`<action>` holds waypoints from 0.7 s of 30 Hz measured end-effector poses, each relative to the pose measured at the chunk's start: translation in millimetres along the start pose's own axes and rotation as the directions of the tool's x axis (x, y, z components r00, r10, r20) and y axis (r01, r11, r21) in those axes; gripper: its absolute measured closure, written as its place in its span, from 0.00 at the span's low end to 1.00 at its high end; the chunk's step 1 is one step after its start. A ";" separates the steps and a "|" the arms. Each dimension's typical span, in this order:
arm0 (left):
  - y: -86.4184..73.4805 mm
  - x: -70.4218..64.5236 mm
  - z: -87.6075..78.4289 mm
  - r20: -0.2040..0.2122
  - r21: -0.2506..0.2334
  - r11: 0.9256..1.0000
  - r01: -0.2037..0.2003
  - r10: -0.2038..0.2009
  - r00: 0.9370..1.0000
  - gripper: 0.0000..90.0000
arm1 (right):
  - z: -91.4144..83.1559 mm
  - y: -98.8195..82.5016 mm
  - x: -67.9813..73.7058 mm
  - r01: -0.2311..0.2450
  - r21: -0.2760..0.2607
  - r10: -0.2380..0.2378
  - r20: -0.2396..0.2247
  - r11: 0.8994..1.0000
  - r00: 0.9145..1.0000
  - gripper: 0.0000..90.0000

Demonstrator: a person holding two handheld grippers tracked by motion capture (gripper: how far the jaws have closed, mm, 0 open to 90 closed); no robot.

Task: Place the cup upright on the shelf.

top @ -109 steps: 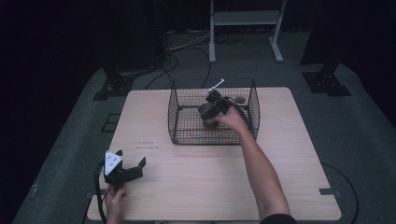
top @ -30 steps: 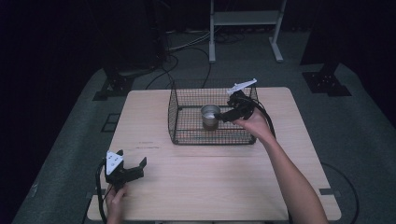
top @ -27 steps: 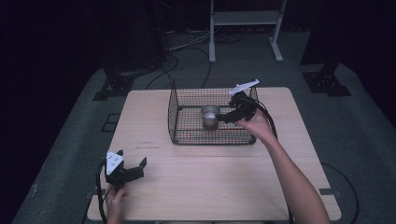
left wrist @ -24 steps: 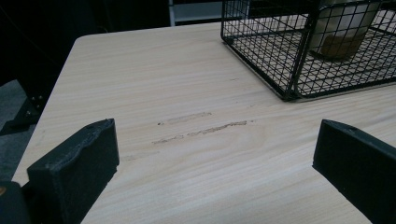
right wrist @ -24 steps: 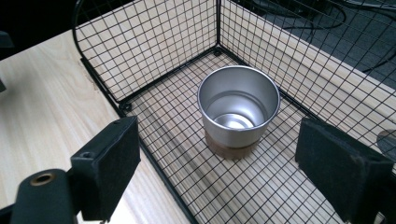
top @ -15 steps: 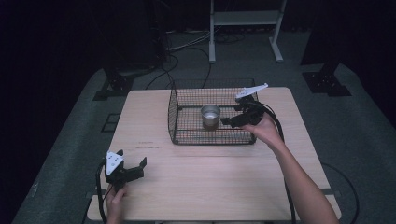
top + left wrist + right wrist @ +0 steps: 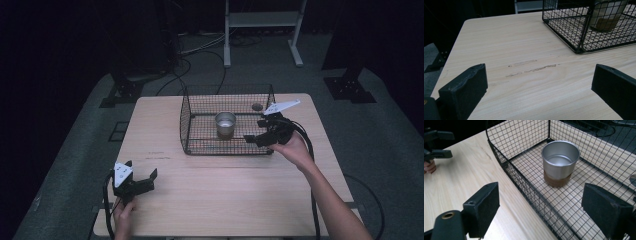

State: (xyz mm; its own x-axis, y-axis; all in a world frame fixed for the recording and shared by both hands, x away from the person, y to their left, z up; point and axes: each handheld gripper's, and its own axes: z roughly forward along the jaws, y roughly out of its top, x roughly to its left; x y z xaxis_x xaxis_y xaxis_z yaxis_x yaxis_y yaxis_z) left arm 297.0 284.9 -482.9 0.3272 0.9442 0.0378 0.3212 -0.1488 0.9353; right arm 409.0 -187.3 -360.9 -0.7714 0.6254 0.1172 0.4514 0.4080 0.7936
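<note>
On the pale wooden table [image 7: 225, 190] in this dark room, the metal cup [image 7: 560, 162] stands upright inside the wire basket [image 7: 197, 120], light, rigid and probably slick, best pinched across its rim by the right gripper [image 7: 260, 132], jaws apart and empty.
</note>
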 end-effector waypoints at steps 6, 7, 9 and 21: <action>0.0 -0.1 0.1 0.000 0.001 1.000 -0.001 0.001 1.000 0.00 | -6.0 -13.2 4.5 0.004 -0.005 -0.005 -0.004 1.000 1.000 0.16; 0.0 -0.4 0.2 -0.001 -0.001 1.000 0.001 -0.001 1.000 0.00 | -6.7 -15.2 5.2 0.010 0.001 -0.010 -0.002 1.000 1.000 0.16; 0.0 -0.6 0.2 -0.001 0.000 1.000 0.002 -0.002 1.000 0.00 | -8.7 -20.7 6.8 0.009 -0.004 -0.009 -0.002 1.000 1.000 0.16; 0.2 -0.9 0.0 -0.001 0.005 1.000 -0.002 0.002 1.000 0.00 | -9.2 -55.0 13.7 0.007 0.018 -0.007 -0.003 1.000 1.000 0.16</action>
State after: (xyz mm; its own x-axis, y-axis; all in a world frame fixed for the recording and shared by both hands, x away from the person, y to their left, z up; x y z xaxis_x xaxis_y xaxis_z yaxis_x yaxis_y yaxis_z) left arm 296.8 284.1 -482.8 0.3264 0.9444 0.0398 0.3250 -0.1516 0.9335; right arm 369.4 -207.3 -397.4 -0.7762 0.6202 0.1133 0.4537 0.4246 0.7835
